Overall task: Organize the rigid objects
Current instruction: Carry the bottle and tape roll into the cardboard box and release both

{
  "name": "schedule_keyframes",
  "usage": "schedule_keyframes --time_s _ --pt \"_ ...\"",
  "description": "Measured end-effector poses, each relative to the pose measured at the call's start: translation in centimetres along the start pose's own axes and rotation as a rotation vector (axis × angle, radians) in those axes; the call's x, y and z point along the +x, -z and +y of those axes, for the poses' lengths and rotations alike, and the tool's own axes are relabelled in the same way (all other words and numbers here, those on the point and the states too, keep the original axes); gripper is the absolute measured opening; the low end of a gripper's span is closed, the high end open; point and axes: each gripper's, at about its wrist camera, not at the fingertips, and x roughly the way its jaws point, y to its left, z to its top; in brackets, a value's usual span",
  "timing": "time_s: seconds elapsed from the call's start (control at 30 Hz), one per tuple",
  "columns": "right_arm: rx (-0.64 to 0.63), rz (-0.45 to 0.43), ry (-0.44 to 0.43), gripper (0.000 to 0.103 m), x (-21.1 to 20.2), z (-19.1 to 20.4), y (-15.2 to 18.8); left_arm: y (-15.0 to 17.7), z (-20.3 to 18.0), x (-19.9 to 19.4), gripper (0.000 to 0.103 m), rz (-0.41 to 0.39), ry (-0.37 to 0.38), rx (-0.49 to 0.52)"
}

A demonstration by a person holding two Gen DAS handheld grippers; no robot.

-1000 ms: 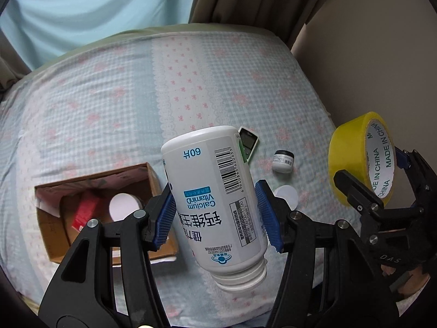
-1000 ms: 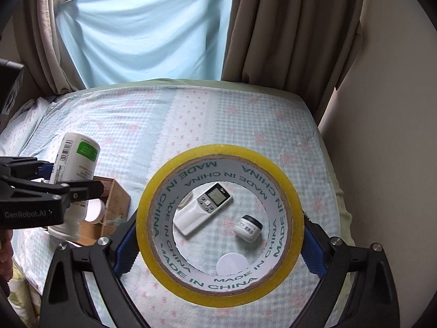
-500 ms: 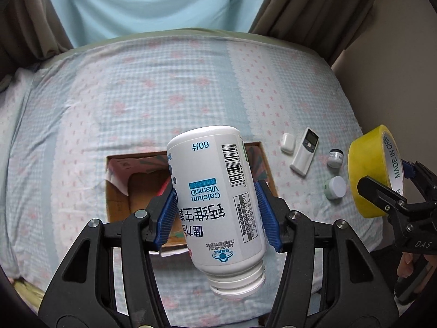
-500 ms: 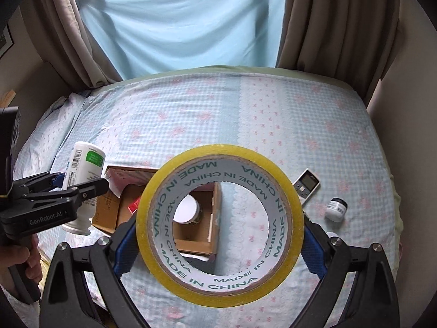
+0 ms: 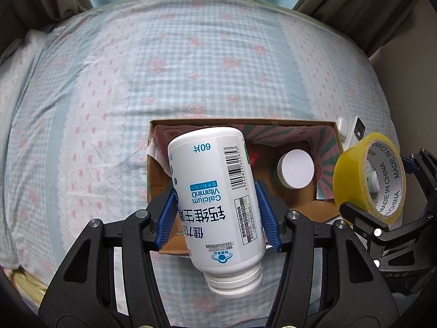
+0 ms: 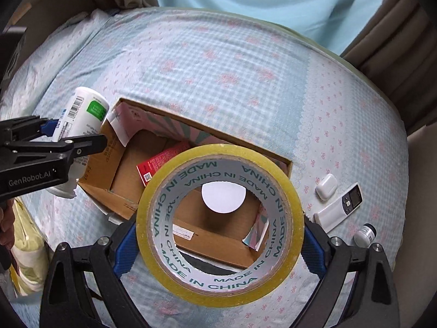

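Note:
My left gripper (image 5: pixel 218 216) is shut on a white calcium vitamin bottle (image 5: pixel 215 191), cap toward me, hanging over the left half of an open cardboard box (image 5: pixel 243 122). In the right wrist view the same bottle (image 6: pixel 82 114) sits beside the box's left edge (image 6: pixel 117 147). My right gripper (image 6: pixel 218 237) is shut on a yellow tape roll (image 6: pixel 218 224), held flat-on above the box's near side. Inside the box lie a red packet (image 6: pixel 161 161) and a jar with a white lid (image 6: pixel 222 196). The tape roll (image 5: pixel 368 175) also shows at the right of the left wrist view.
The box rests on a bed with a blue checked sheet (image 6: pixel 218 63). To its right lie a white earbud case (image 6: pixel 326 187), a white remote (image 6: pixel 338 207) and a small dark-capped jar (image 6: pixel 364 235). Curtains (image 6: pixel 396 41) and a wall close the far right.
Both grippers have travelled left and downward with their loads, from above the loose items to above the cardboard box. The box now looks larger and nearer.

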Motion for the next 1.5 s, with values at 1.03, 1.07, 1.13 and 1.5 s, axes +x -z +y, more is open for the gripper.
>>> schedule_keyframes --time_s 1.03,1.07,1.13,1.5 --pt "-0.031 0.326 -0.188 0.103 12.6 0.2 -2.7 -3.5 1.4 11.6 0.103 0.210 0.022 0.130" --pt "-0.044 0.326 -0.171 0.103 12.5 0.3 -2.5 -3.5 1.5 11.4 0.103 0.204 0.025 0.120" --pt "-0.055 0.329 -0.148 0.103 12.2 0.3 -2.2 -3.6 1.7 11.0 0.103 0.198 0.030 0.104" --pt "-0.057 0.280 -0.081 0.103 7.9 0.9 -1.3 -2.8 1.0 6.5 0.103 0.145 0.003 0.116"
